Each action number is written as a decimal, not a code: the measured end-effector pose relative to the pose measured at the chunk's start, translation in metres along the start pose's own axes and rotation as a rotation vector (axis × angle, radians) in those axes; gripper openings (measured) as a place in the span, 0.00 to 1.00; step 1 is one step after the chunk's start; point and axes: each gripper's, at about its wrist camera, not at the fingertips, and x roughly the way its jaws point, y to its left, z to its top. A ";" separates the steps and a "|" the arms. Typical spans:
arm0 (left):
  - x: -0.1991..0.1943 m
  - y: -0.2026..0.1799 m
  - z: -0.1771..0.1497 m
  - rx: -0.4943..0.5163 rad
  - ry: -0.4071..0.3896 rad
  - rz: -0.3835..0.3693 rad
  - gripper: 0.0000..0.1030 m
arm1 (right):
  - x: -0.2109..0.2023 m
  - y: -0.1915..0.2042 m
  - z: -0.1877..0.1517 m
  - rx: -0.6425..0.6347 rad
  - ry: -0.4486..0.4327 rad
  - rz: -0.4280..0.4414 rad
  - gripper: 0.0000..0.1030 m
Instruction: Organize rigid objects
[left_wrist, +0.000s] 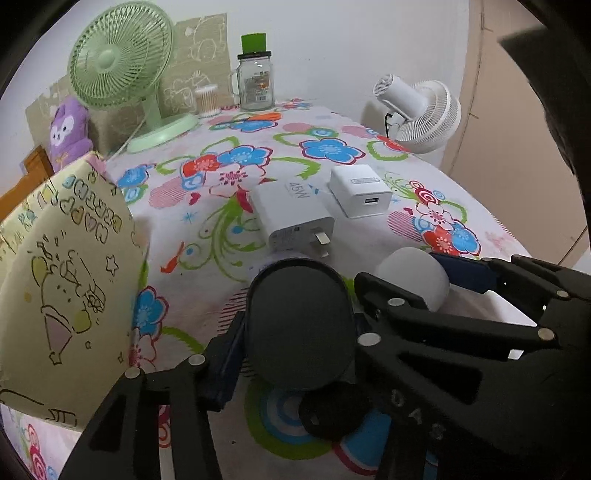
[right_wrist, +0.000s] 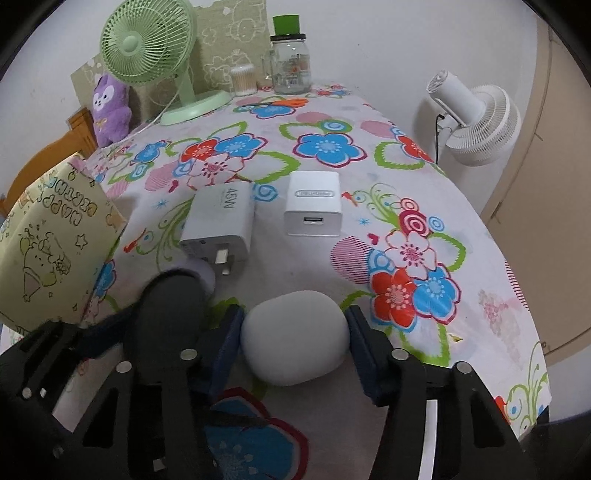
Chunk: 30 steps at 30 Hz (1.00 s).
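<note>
In the left wrist view a dark oval case with a pale far end sits between the blue pads of my left gripper, which is shut on it just above the flowered cloth. To its right, my right gripper has its blue pads pressed against both sides of a white egg-shaped case that rests on the cloth. Both cases lie side by side near the table's front. Two white chargers lie just behind: a 45W plug and a USB cube.
A yellow cartoon gift bag stands close on the left. At the back are a green fan, a glass jar, a cotton swab tub and a purple plush. A white fan stands beyond the table's right edge.
</note>
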 end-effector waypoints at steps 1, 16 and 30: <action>0.000 0.001 0.000 -0.003 0.002 -0.003 0.55 | 0.000 0.000 0.000 0.003 0.000 -0.003 0.57; -0.021 0.000 0.003 -0.011 -0.018 -0.010 0.55 | -0.024 0.003 -0.001 0.022 -0.022 -0.004 0.57; -0.056 0.001 0.006 0.005 -0.064 -0.005 0.55 | -0.061 0.014 0.003 0.026 -0.073 -0.008 0.57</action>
